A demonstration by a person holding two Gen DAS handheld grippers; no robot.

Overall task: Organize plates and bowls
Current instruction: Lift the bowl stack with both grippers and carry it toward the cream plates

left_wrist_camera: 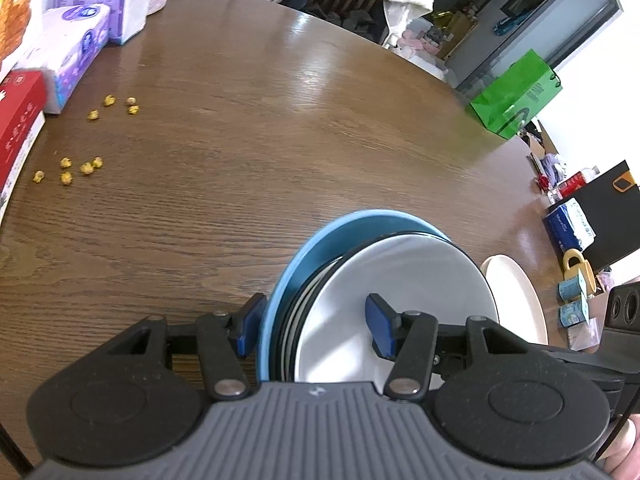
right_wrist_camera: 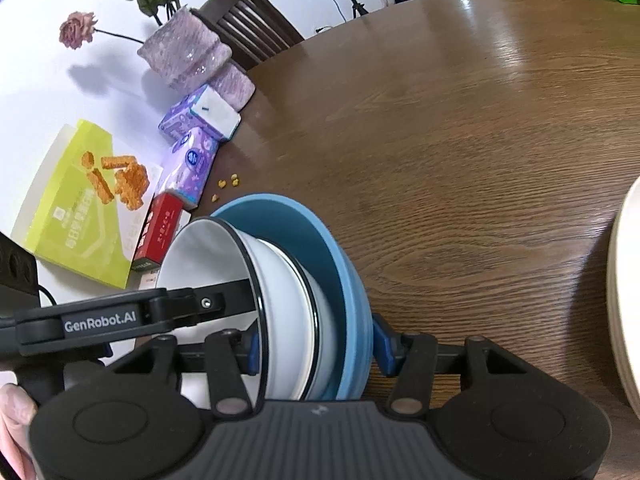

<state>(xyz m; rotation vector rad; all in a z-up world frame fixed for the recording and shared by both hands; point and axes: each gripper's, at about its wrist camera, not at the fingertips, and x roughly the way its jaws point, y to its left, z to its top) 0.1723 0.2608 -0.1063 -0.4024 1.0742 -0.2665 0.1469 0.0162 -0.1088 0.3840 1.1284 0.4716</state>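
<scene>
Both grippers [left_wrist_camera: 312,326] [right_wrist_camera: 316,350] clamp bowl stack [left_wrist_camera: 400,292]; vase [right_wrist_camera: 188,56] right-view only.

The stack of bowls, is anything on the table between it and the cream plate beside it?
Nothing visible. The stack of bowls, clamped by the left claw and right claw, has only wooden table between it and the cream plate. The yellow crumbs lie on the opposite side.
</scene>
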